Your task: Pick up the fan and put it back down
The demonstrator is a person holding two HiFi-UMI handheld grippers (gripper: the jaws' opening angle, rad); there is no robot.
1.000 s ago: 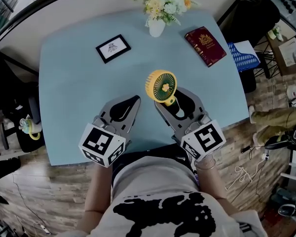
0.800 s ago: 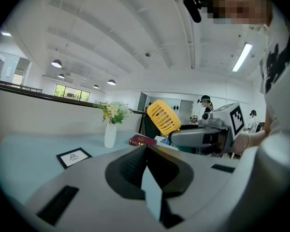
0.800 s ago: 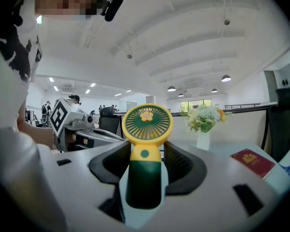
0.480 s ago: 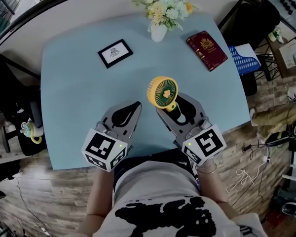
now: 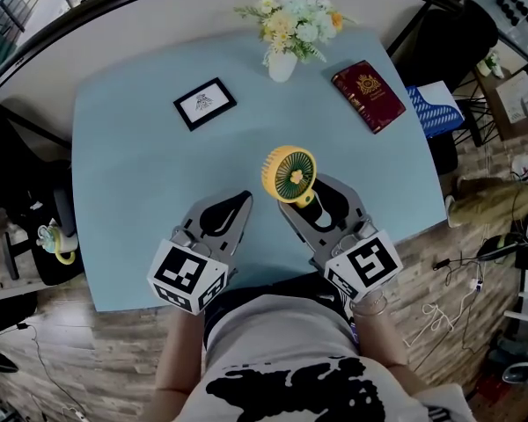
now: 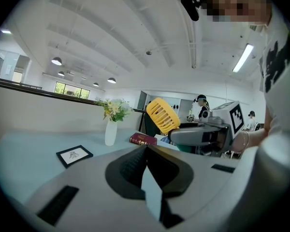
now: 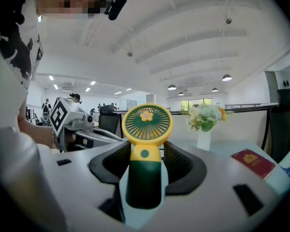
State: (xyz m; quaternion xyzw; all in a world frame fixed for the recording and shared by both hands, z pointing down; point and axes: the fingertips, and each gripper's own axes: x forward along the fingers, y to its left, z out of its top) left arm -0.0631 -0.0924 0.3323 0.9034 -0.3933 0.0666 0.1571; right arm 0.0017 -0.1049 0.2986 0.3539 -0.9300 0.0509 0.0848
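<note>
A small hand fan [image 5: 289,174] with a yellow round head and a dark green handle stands between the jaws of my right gripper [image 5: 311,197], which is shut on the handle and holds it over the near part of the light blue table [image 5: 132,165]. In the right gripper view the fan [image 7: 147,124] faces the camera, its handle clamped between the dark pads of the right gripper [image 7: 145,153]. My left gripper [image 5: 244,200] hovers to the left of the fan, shut with nothing in it. In the left gripper view its tips [image 6: 146,147] meet, and the fan's head [image 6: 163,115] shows to the right.
At the far edge stands a white vase of flowers [image 5: 284,58]. A black picture frame [image 5: 204,104] lies at the back left and a red book [image 5: 368,95] at the back right. A blue-striped object [image 5: 436,104] and a dark chair sit beyond the table's right edge.
</note>
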